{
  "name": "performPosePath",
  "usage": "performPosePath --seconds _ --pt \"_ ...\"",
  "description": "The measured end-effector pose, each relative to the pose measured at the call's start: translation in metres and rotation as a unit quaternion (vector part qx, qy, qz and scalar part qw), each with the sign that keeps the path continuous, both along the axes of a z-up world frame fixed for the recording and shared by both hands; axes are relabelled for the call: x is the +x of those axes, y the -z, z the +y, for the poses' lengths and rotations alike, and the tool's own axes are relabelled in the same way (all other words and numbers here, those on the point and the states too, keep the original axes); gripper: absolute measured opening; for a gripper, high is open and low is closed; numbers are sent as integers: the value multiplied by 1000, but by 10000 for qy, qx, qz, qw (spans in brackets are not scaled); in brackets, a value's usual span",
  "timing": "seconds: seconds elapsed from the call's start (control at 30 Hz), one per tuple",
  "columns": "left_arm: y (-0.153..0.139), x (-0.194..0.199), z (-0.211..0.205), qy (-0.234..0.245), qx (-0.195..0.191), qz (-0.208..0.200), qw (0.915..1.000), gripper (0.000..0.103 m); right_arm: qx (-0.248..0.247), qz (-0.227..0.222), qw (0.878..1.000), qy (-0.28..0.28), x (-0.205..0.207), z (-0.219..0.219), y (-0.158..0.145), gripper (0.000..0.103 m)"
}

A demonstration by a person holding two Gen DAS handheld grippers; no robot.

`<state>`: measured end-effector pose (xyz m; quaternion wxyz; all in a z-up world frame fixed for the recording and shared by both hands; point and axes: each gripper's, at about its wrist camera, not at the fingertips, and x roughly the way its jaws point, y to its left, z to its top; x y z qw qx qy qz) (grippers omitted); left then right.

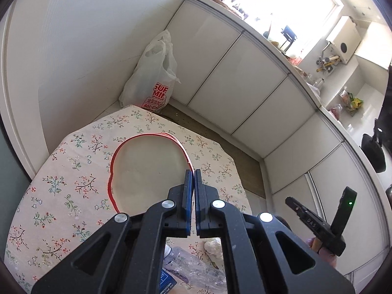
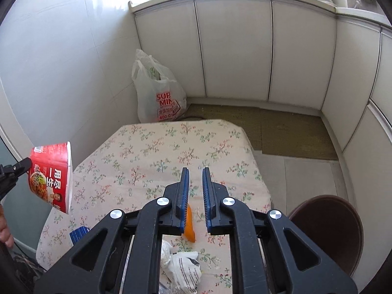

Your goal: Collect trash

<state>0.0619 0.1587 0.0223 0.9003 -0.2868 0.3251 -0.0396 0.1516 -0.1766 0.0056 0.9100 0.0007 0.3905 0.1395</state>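
Note:
A red instant-noodle cup hangs tilted above the floral-cloth table, its pale inside facing the left wrist camera. My left gripper is shut on the cup's red rim. In the right wrist view the same cup floats at the left, off the table's edge. My right gripper stands open above the table with nothing between its fingers. Below it lie an orange scrap and a crumpled white wrapper.
A white plastic shopping bag stands open on the floor in the corner beyond the table. White cabinets line the back and right. A brown round stool sits right of the table. A blue packet and clear plastic wrap lie on the cloth.

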Motion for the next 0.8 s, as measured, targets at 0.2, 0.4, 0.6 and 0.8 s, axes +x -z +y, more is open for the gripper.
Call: performPosePath --seconds 0.2,0.4,0.6,0.8 --pt "2 3 -5 69 -12 1 10000 2 -675 579 9958 -228 20 40 63 67" --pt "13 6 10 -6 14 148 9999 2 -956 1401 9844 -465 47 74 130 67" --pt "25 12 24 -93 -80 327 9994 2 -641 1768 9802 -618 54 93 151 78" --pt "32 13 30 -118 -123 442 9989 2 -936 1838 9775 -440 58 95 167 52"
